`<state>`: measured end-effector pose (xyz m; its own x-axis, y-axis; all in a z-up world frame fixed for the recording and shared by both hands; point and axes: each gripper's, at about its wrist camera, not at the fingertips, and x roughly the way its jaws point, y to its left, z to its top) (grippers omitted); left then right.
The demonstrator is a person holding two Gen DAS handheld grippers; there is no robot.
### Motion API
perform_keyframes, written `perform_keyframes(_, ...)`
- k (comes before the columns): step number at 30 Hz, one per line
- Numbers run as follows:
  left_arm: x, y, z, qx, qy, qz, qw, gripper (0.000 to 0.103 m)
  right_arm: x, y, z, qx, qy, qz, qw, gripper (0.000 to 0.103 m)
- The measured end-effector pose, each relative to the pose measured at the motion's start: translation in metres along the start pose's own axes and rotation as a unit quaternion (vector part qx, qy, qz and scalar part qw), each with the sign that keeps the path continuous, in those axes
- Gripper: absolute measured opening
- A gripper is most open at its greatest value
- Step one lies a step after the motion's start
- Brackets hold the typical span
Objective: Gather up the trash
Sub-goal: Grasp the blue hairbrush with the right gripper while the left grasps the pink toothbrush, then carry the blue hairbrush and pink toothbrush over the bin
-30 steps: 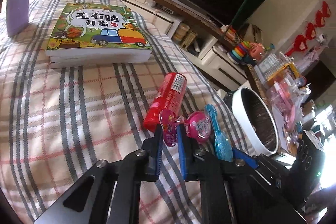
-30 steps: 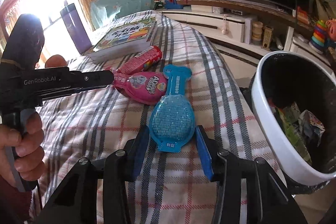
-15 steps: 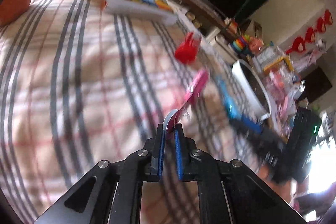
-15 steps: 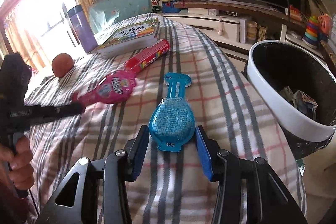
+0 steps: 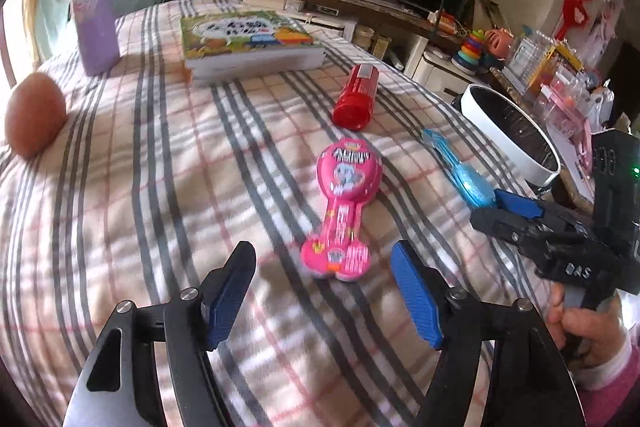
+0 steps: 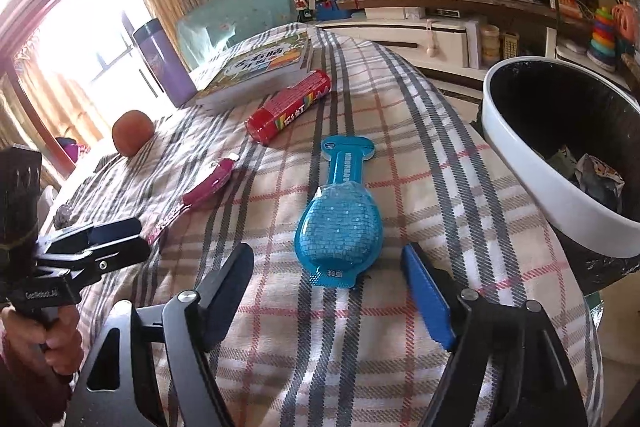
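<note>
Both claws opening wide and empty: the pink candy pack (image 5: 344,215) lies lengthwise just ahead of the left gripper (image 5: 323,295), the blue candy pack (image 6: 340,223) likewise ahead of the right gripper (image 6: 328,291), bin (image 6: 532,163) to its right.

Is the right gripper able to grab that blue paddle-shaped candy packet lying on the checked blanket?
Probably yes. The right gripper has its jaws opening, and the blue paddle-shaped candy packet lies flat on the checked blanket just ahead, its near end about between the fingertips. Nothing sits on it or blocks the way.
</note>
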<state>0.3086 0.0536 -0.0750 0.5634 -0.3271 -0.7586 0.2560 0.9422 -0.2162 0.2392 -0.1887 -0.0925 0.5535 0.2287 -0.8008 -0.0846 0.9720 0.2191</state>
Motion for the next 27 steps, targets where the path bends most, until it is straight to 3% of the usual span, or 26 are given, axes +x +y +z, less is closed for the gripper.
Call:
perform_keyframes(5, 0.015, -0.008, 0.005, 0.022, -0.002, 0.005, 0.9998, 0.068, 0.000, -0.001, 0.000, 0.004, -0.003, -0.001, 1.000, 0.079)
perform_keyframes(7, 0.026, -0.007, 0.002, 0.024, 0.005, 0.004, 0.9997, 0.058, 0.000, 0.000, 0.000, 0.008, -0.006, -0.011, 1.000, 0.079)
perform_keyframes(18, 0.032, -0.018, 0.000, 0.047, 0.002, 0.032, 0.9984, 0.039, 0.009, 0.006, 0.005, -0.010, 0.005, -0.085, 0.996, 0.074)
perform_keyframes(19, 0.032, -0.020, 0.000, 0.052, 0.002, 0.037, 0.9980, 0.034, 0.010, 0.007, 0.005, -0.011, 0.005, -0.088, 0.996, 0.073)
perform_keyframes(23, 0.027, -0.030, -0.005, 0.059, 0.003, 0.050, 0.9970, 0.032, 0.012, 0.010, 0.006, -0.022, 0.007, -0.103, 0.994, 0.061)
perform_keyframes(25, 0.023, -0.033, -0.007, 0.059, 0.003, 0.051, 0.9970, 0.032, 0.011, 0.011, 0.006, -0.027, 0.004, -0.101, 0.994, 0.047)
perform_keyframes(27, 0.018, -0.038, -0.011, 0.056, 0.004, 0.052, 0.9971, 0.032, 0.010, 0.011, 0.006, -0.027, 0.002, -0.094, 0.995, 0.047)
